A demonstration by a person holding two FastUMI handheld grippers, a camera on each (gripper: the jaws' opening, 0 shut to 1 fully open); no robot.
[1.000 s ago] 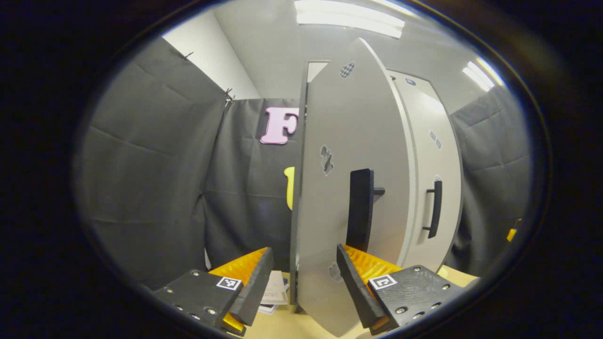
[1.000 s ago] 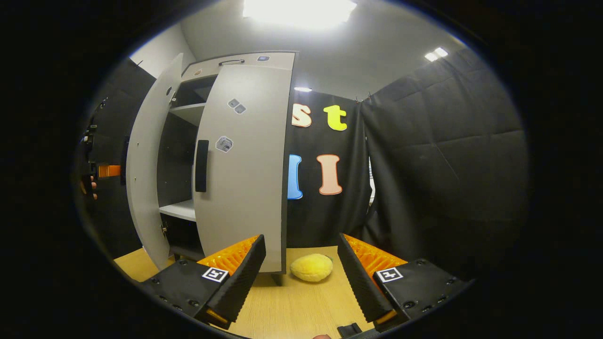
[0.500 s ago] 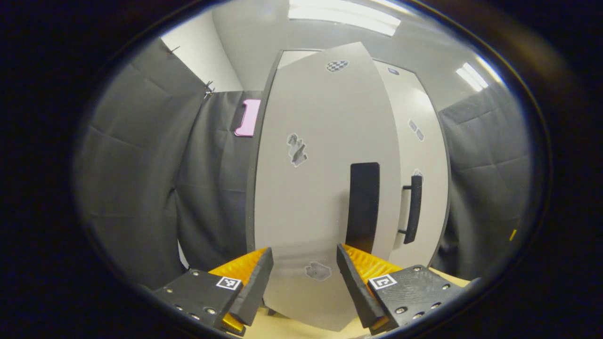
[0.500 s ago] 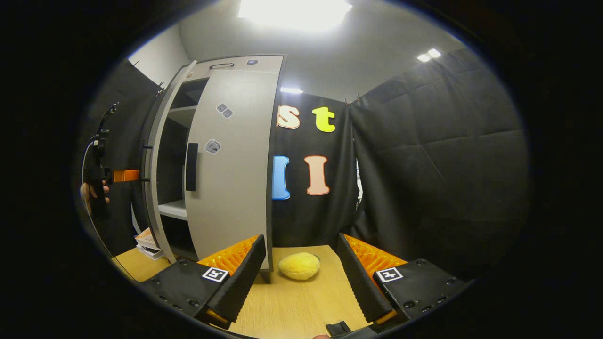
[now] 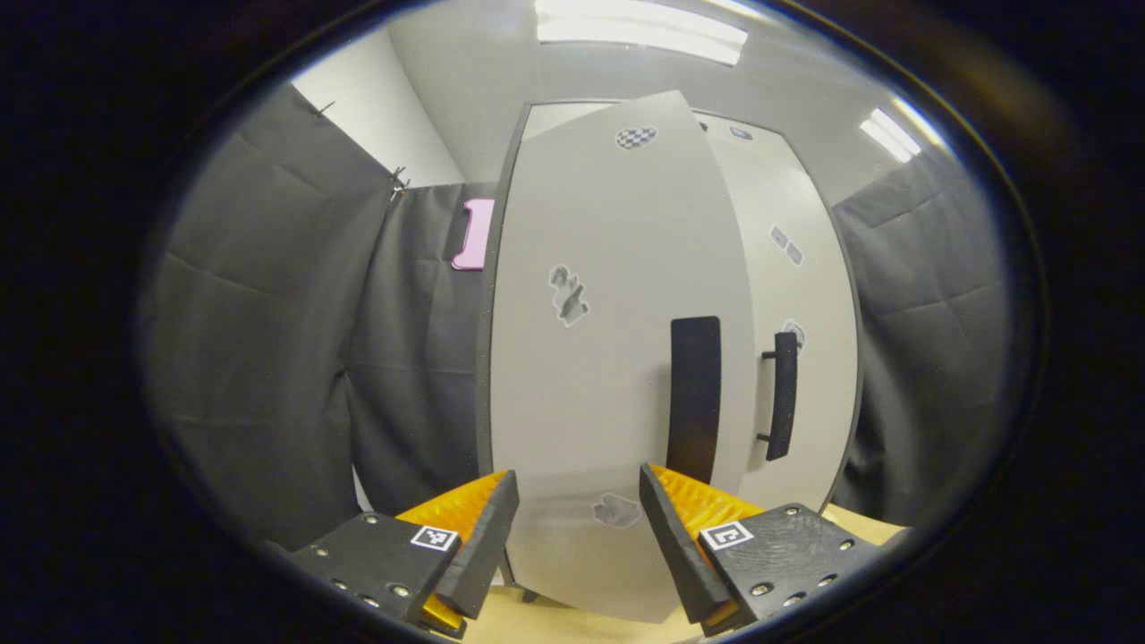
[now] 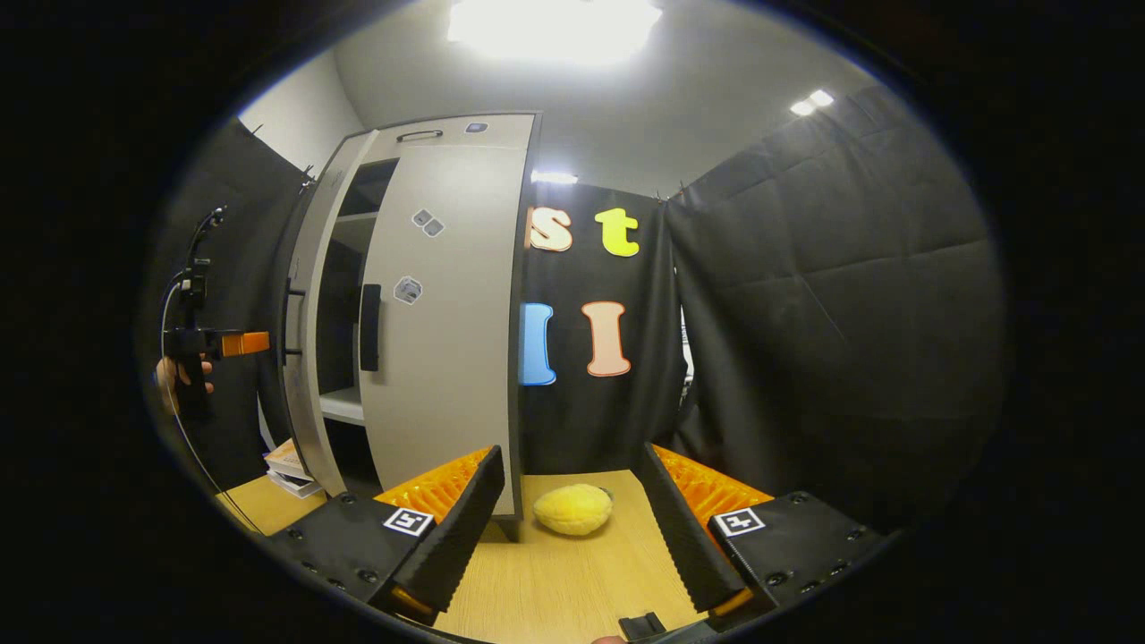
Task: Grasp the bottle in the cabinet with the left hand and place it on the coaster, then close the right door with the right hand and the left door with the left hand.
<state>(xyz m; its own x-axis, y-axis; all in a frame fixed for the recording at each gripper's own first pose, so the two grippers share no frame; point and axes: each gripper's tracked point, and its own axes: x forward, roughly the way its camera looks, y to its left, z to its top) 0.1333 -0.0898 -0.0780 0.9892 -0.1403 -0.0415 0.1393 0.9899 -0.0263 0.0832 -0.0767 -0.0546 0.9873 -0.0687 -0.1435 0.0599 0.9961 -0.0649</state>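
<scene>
Left gripper view first, sweeping left to right from the cabinet (image 5: 626,116): the left gripper (image 5: 577,537) hangs with its jaws spread and empty, right in front of the left door (image 5: 581,385). That door is a flat, stiff grey panel, smooth and matte, with a few small stickers and a long dark bar handle (image 5: 694,398) near its free edge. I judge it light on its hinges; a flat push beside the handle should seat it.

Right gripper view: the left door (image 6: 309,358) is still ajar, shelves showing in the gap. The right door (image 6: 447,340) looks shut, or nearly. The right gripper (image 6: 572,537) idles, jaws apart, above the wooden table (image 6: 555,590) near a soft yellow lump (image 6: 572,510).
</scene>
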